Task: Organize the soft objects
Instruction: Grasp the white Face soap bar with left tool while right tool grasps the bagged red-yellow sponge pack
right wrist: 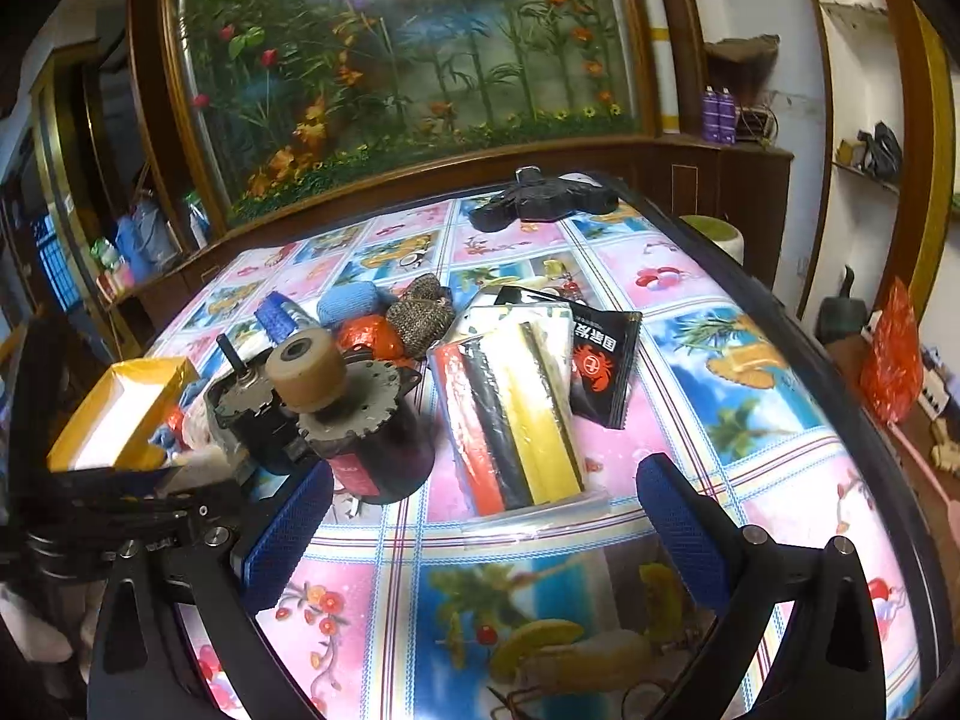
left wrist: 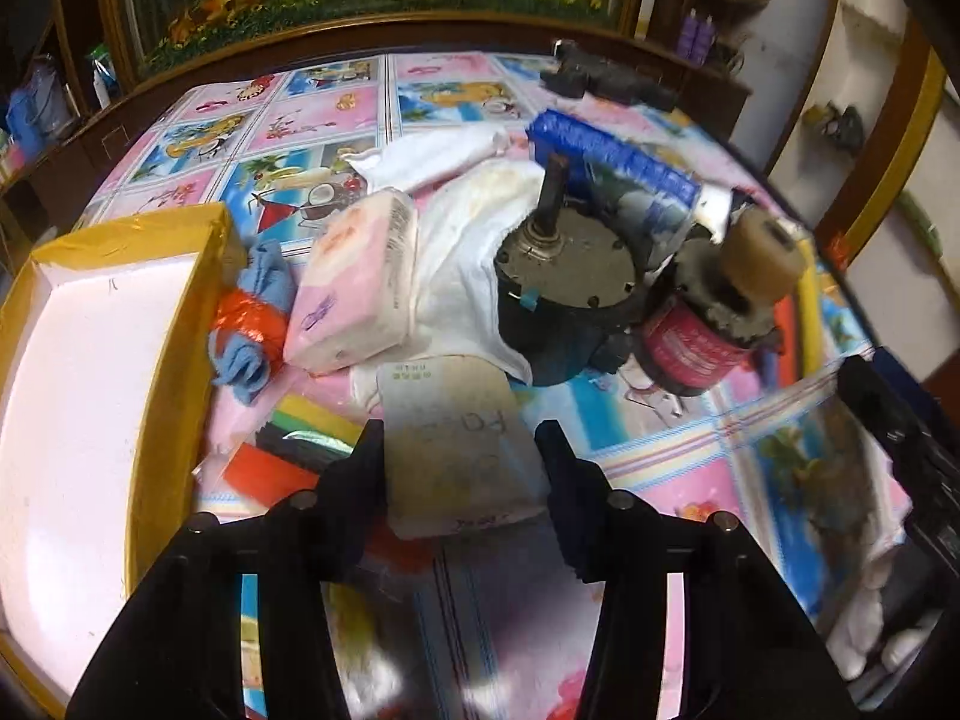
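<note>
My left gripper (left wrist: 459,456) is shut on a white tissue pack (left wrist: 456,438), held just above the table. A second pink tissue pack (left wrist: 354,282) lies beyond it on a white towel (left wrist: 456,264). A blue cloth bound with red tape (left wrist: 252,318) lies beside the yellow-rimmed white box (left wrist: 90,360). My right gripper (right wrist: 486,510) is open and empty, just in front of a clear bag of red, black and yellow sponges (right wrist: 516,414). Blue, orange and woven soft balls (right wrist: 384,312) sit behind the motors.
Two heavy motors (left wrist: 564,276) (right wrist: 360,414) stand mid-table. A blue mesh piece (left wrist: 612,156) and a black sachet (right wrist: 600,354) lie nearby. A black object (right wrist: 540,198) sits at the far edge. The box also shows in the right wrist view (right wrist: 120,414).
</note>
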A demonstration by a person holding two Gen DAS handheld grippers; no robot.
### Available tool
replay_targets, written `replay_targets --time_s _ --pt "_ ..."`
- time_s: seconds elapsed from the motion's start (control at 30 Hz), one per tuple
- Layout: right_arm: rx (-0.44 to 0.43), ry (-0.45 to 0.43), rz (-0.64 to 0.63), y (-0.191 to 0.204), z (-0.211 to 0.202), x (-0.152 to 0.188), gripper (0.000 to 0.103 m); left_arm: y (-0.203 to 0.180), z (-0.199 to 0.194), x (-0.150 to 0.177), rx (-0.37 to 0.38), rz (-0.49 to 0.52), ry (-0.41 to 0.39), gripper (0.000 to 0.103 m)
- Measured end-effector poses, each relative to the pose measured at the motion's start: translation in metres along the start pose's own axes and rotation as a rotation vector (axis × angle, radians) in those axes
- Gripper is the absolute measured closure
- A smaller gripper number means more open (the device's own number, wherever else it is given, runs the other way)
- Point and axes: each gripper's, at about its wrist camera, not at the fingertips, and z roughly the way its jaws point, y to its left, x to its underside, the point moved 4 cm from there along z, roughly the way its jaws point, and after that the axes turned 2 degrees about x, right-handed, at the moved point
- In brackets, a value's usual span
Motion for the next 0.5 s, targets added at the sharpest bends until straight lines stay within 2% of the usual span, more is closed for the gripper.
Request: replay_targets --time_s 0.07,0.17,0.23,0.5 --pt "0.0 0.0 -0.003 0.001 0.0 0.0 0.001 0.004 -0.017 0.008 0.014 -0.012 -0.026 0.056" --pt "-0.001 0.001 -0.01 0.003 0.0 0.0 0.001 -0.001 -0.045 0.023 0.075 0.006 -0.067 0.055" --pt "0.001 -0.001 -0.01 0.004 0.001 0.0 0.001 -0.005 -0.053 0.036 0.096 0.013 -0.07 0.054" --pt "0.008 0.019 0.01 0.002 0.006 0.0 0.001 -0.022 -0.014 0.046 0.074 0.039 0.015 0.053"
